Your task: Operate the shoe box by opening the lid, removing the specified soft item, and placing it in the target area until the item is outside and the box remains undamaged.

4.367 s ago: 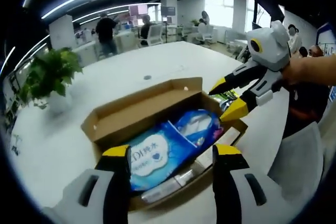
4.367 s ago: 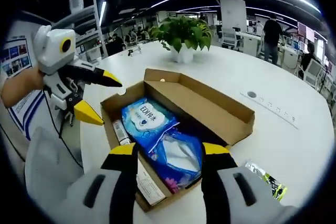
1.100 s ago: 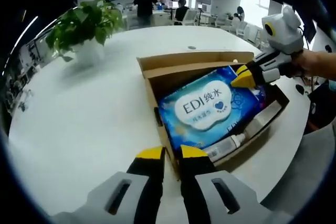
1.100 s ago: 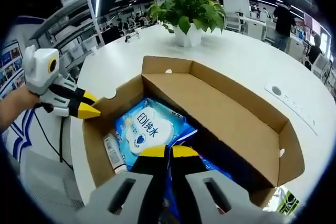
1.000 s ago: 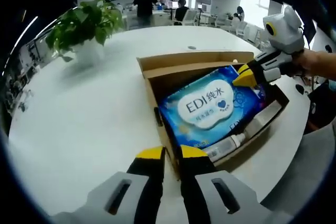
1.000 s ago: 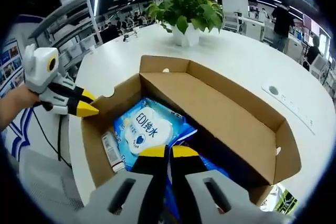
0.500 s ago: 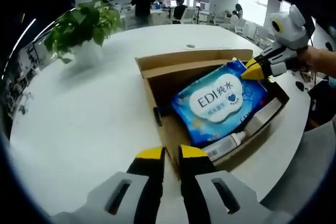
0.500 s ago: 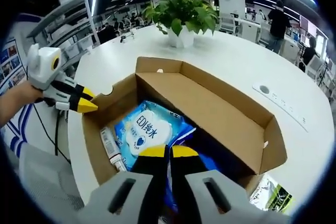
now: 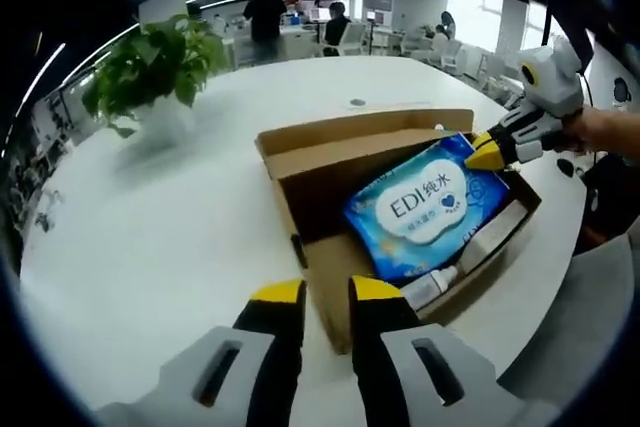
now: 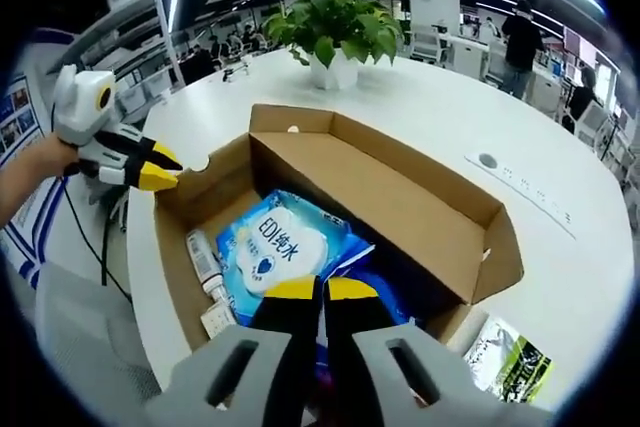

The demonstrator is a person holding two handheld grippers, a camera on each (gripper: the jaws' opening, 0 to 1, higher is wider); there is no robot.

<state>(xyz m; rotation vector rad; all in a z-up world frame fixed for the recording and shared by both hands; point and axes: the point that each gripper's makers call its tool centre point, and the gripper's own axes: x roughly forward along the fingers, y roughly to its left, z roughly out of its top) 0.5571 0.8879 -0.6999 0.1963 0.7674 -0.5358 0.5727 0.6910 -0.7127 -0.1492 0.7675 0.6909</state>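
Observation:
An open brown shoe box (image 9: 300,162) (image 10: 400,197) lies on the white table. Inside it is a blue wipes pack (image 9: 430,207) (image 10: 280,247) with a white "EDI" label, tilted up at one end. My right gripper (image 9: 488,152) (image 10: 320,292) is shut on that pack's raised corner. A second blue pack (image 10: 385,297) lies under it, mostly hidden. My left gripper (image 9: 325,295) (image 10: 165,177) is closed on the box's short end wall. A person's hand holds each gripper.
A small white tube (image 9: 435,282) (image 10: 205,257) lies along the box's side wall. A green-and-white packet (image 10: 505,352) rests on the table beside the box. A potted plant (image 9: 140,67) (image 10: 335,32) stands further off. People stand in the office behind.
The gripped end of the wipes pack has risen and shifted toward the right gripper's side of the box. The left gripper has kept its hold on the end wall.

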